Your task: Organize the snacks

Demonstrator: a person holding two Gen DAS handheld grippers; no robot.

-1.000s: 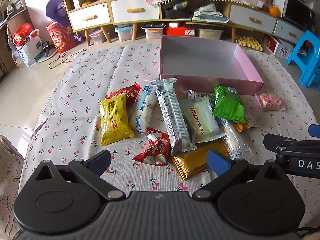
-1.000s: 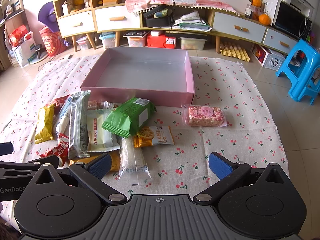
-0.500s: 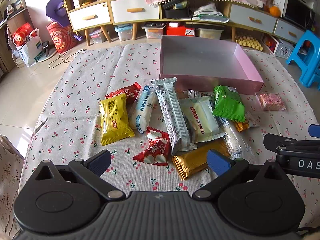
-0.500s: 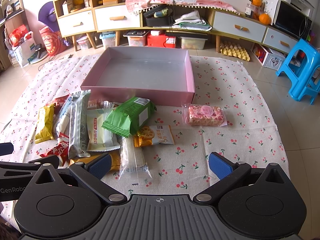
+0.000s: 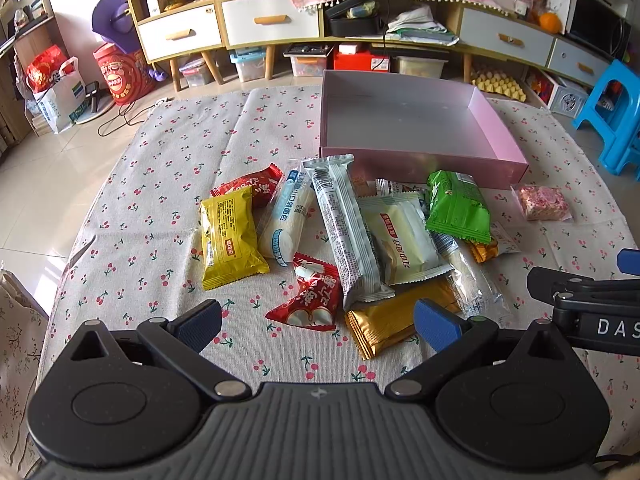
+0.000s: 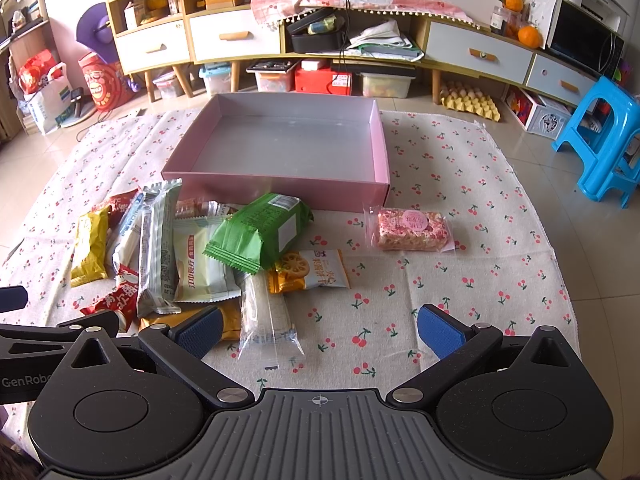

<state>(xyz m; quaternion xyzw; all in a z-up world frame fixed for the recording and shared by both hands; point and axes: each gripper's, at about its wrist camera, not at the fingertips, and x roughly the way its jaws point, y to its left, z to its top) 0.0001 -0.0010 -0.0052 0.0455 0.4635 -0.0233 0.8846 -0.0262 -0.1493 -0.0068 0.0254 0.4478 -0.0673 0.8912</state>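
An empty pink box (image 5: 502, 132) (image 6: 276, 188) stands on the cherry-print cloth (image 5: 160, 184). In front of it lies a pile of snack packets: yellow (image 5: 230, 236), red (image 5: 310, 296), long silver (image 5: 344, 232), green (image 5: 456, 206) (image 6: 260, 232), gold (image 5: 388, 320), and a clear long one (image 6: 268, 316). A pink packet (image 6: 412, 230) lies apart to the right. My left gripper (image 5: 318, 322) is open and empty, held near the red and gold packets. My right gripper (image 6: 320, 332) is open and empty, beside the clear packet.
The cloth (image 6: 460, 280) lies on a tiled floor. Low cabinets with drawers (image 6: 232, 38) and storage bins line the far wall. A blue plastic stool (image 6: 600, 140) stands at the right. Bags (image 5: 56, 88) stand at the far left.
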